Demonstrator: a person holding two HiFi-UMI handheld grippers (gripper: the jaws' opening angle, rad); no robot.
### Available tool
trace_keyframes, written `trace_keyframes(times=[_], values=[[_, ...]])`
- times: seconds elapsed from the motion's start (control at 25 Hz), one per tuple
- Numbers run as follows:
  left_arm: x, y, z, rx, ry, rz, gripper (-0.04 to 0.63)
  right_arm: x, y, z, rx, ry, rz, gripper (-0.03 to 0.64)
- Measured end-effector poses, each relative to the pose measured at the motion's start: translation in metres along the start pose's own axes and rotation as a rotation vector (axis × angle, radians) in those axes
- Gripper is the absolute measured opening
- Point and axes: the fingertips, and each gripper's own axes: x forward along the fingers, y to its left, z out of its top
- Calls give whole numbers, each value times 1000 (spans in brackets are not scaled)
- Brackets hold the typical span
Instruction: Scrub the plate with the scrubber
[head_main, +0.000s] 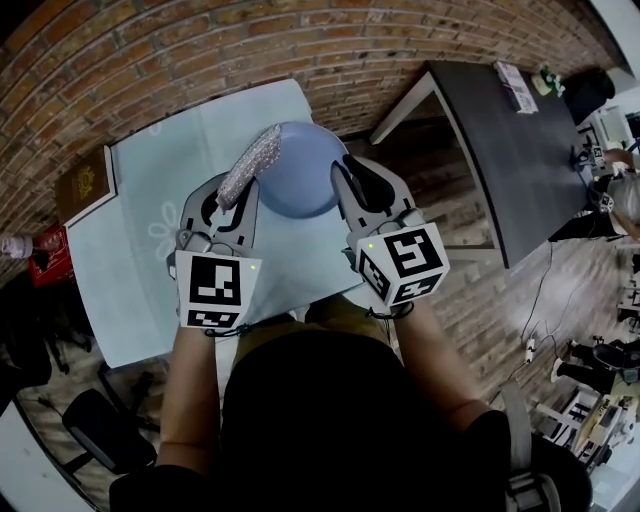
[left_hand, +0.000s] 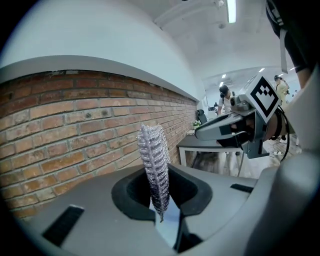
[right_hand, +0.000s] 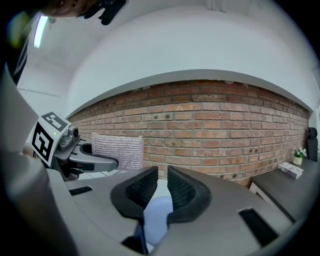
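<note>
A round blue plate (head_main: 297, 168) is held up over the pale table (head_main: 140, 240). My right gripper (head_main: 350, 180) is shut on the plate's right rim; in the right gripper view the blue rim (right_hand: 154, 212) shows low between the nearly closed pads of the right gripper (right_hand: 161, 182). My left gripper (head_main: 232, 192) is shut on a silvery mesh scrubber (head_main: 251, 163), which leans against the plate's left edge. The scrubber (left_hand: 155, 165) stands edge-on between the jaws of the left gripper (left_hand: 161, 202). From the right gripper view the scrubber (right_hand: 117, 151) shows flat at the left.
A brick wall (head_main: 200, 60) runs behind the table. A dark table (head_main: 500, 130) stands to the right, a brown box (head_main: 85, 182) and a red object (head_main: 50, 255) to the left. Black chairs (head_main: 100, 430) sit on the floor at lower left.
</note>
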Motion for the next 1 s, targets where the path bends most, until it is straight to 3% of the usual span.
trace_keyframes(times=[0.28,0.52,0.8,1.0], values=[[-15,7,11,-59,-53,-17,64,-2,13,6,-10,-21,-10,61],[-21,13,14,-44,-61,-10,64,-1,20,10,-22,-36,-9,61],[-27,11,18,-43,-81,-28,64,-5,42,14,-44,-58,79,42],[-27,7,19,-17,-79,-35,64,-10,41,11,-61,-37,60,37]])
